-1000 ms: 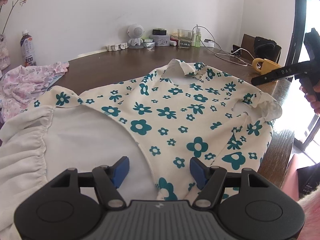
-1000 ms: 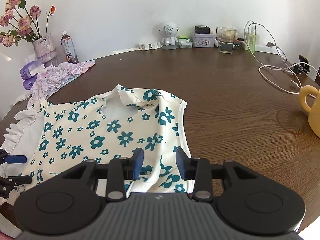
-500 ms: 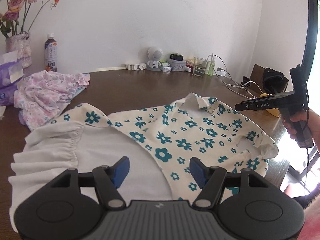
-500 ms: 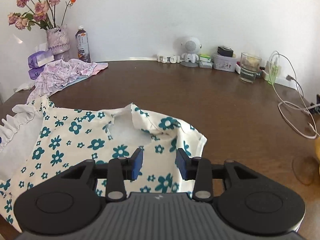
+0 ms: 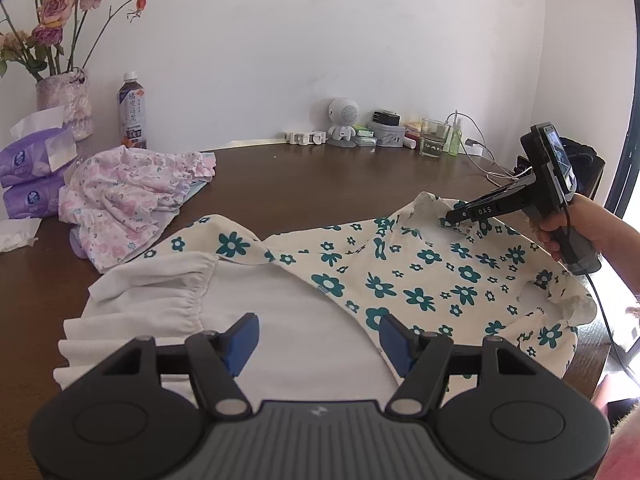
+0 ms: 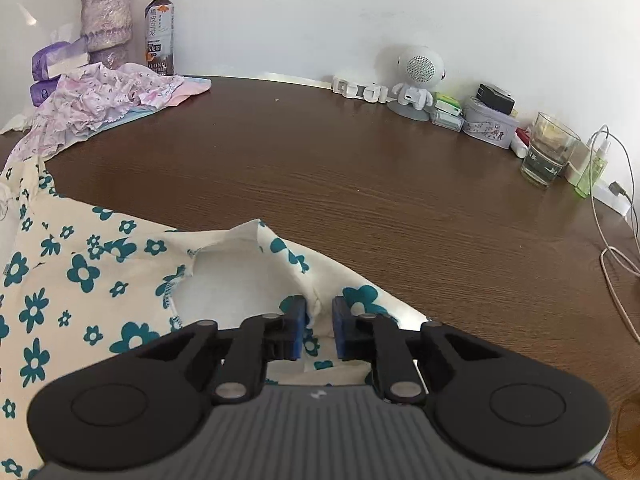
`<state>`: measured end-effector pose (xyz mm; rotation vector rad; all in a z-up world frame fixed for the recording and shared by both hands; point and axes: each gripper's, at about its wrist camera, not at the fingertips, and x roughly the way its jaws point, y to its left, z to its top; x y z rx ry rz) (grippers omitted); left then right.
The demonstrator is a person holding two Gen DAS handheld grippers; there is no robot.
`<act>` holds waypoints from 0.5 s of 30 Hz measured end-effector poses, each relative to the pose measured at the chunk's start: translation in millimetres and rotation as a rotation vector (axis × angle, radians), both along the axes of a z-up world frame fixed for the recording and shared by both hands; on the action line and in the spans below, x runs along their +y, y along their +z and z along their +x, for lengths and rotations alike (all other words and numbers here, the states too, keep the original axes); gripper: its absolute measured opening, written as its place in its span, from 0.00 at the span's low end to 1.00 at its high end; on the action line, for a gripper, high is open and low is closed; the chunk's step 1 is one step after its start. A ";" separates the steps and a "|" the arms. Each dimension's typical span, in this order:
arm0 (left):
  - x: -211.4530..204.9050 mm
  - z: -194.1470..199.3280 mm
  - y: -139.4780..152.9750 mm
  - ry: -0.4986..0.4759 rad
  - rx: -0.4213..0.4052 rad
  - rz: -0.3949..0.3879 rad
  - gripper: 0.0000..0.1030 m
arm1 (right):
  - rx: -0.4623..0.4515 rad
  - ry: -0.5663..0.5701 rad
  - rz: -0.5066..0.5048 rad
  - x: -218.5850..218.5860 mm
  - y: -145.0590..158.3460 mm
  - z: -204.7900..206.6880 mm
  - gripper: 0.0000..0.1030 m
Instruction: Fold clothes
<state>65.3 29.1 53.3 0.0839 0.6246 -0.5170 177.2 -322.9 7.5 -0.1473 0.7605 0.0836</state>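
**Right gripper pinches the dress at the neckline**

A cream dress with teal flowers lies spread on the brown table, along its near edge. Part of it is turned over, showing the plain white inside and a gathered white ruffle toward the table's left side. The neck opening faces the far side of the table.

The right gripper has its blue pads nearly together, with a fold of the dress at the neck opening caught between them. In the left wrist view the same gripper reaches in from the right, held by a hand, its tip on the raised neckline fabric.

The left gripper hangs above the white inside of the dress, its jaws spread wide and holding nothing.

At the table's far left lies a crumpled pink floral garment. Behind it stand tissue packs, a vase of dried roses and a bottle of dark drink. Along the far edge by the wall sit a small white robot-shaped speaker, a round tin, a glass and a green spray bottle. White cables trail down the right edge.
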 end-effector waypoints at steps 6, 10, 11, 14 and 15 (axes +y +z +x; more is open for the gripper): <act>-3.7 8.1 -4.0 -0.007 0.012 -0.009 0.64 | -0.056 -0.029 0.061 -12.5 7.6 -4.2 0.04; -7.7 10.0 -4.4 -0.023 0.016 -0.010 0.64 | -0.025 -0.028 0.083 -17.1 5.5 0.5 0.04; -7.6 10.8 -3.9 -0.023 0.017 -0.008 0.64 | -0.013 -0.027 0.101 -18.1 5.7 0.4 0.04; -4.8 16.1 1.1 -0.020 0.024 0.001 0.64 | -0.014 -0.024 0.179 -21.0 14.7 -7.1 0.22; -3.4 19.9 3.8 -0.017 0.025 0.007 0.64 | -0.023 -0.011 0.204 -20.7 20.3 -10.7 0.31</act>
